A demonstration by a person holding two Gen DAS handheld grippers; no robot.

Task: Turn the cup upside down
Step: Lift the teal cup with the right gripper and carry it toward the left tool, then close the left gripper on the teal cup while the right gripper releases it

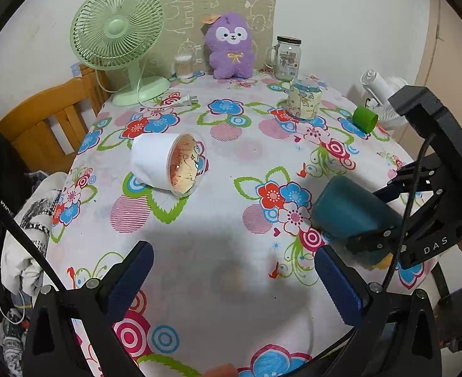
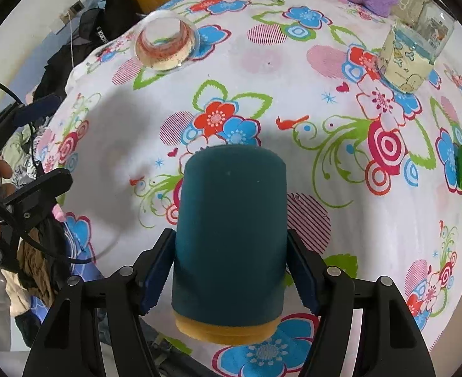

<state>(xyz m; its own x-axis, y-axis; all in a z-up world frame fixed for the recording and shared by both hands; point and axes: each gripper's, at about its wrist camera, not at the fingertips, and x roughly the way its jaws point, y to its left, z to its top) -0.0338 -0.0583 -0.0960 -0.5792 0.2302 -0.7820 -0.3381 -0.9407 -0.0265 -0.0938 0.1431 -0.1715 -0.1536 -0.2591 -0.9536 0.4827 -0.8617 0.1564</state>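
A dark teal cup (image 2: 231, 226) with a yellow band at its near end is gripped between the blue pads of my right gripper (image 2: 231, 238). It hangs just above the floral tablecloth (image 2: 293, 62), its closed end pointing away from the camera. In the left wrist view the same cup (image 1: 350, 210) sits at the right, tilted, with the right gripper (image 1: 378, 216) shut on it. My left gripper (image 1: 237, 270) stands open over the near part of the table with nothing between its fingers. It also shows at the left edge of the right wrist view as the left gripper (image 2: 42, 147).
A white-sleeved clear cup (image 1: 164, 163) lies on its side at mid-left. A patterned cup (image 1: 303, 100) stands further back, and a small green cup (image 1: 365, 118) lies at the right edge. A green fan (image 1: 120, 37), purple plush (image 1: 231, 47) and glass jar (image 1: 287, 59) line the back. A wooden chair (image 1: 51, 119) stands left.
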